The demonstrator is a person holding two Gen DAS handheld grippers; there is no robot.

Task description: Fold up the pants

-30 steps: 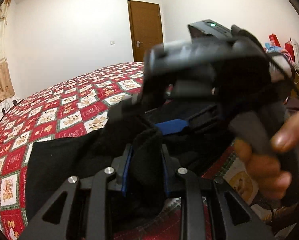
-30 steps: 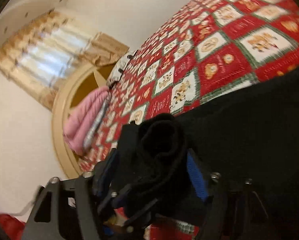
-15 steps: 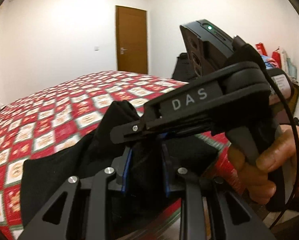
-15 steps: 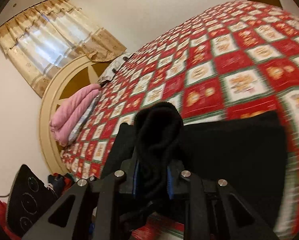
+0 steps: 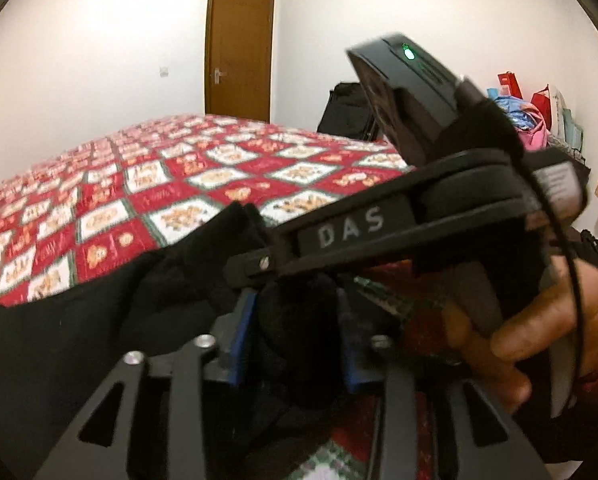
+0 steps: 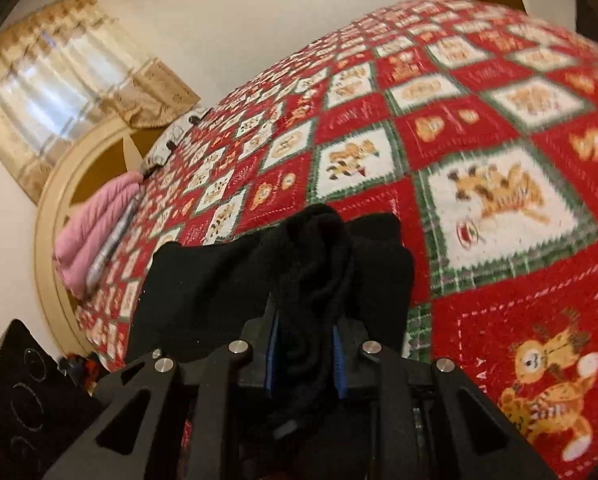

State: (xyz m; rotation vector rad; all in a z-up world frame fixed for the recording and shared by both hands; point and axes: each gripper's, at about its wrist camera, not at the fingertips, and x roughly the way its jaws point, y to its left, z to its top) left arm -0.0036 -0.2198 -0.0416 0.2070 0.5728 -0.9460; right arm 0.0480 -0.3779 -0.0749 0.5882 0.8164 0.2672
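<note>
The black pants (image 5: 59,340) lie on the red patchwork quilt (image 5: 111,216), with one end lifted. My left gripper (image 5: 295,320) has a thick bunch of the black fabric between its blue pads; its jaws are opening, and the fabric still fills the gap. In the right wrist view, my right gripper (image 6: 305,320) is shut on another bunch of the pants (image 6: 203,280), which drape back over the quilt (image 6: 499,200). The right gripper (image 5: 255,268) crosses just above the left one, held by a hand (image 5: 511,344).
A brown door (image 5: 239,56) stands in the far wall, with a black bag (image 5: 347,112) beside the bed. Clutter fills a shelf (image 5: 539,120) at the right. A pink blanket (image 6: 95,232) lies by the round headboard (image 6: 47,216), under a curtained window (image 6: 51,76).
Both grippers have swung sideways across the bed, carrying the bunched fabric with them. The left gripper's pads stand wider apart than before. The right gripper's pads have closed in on the fabric.
</note>
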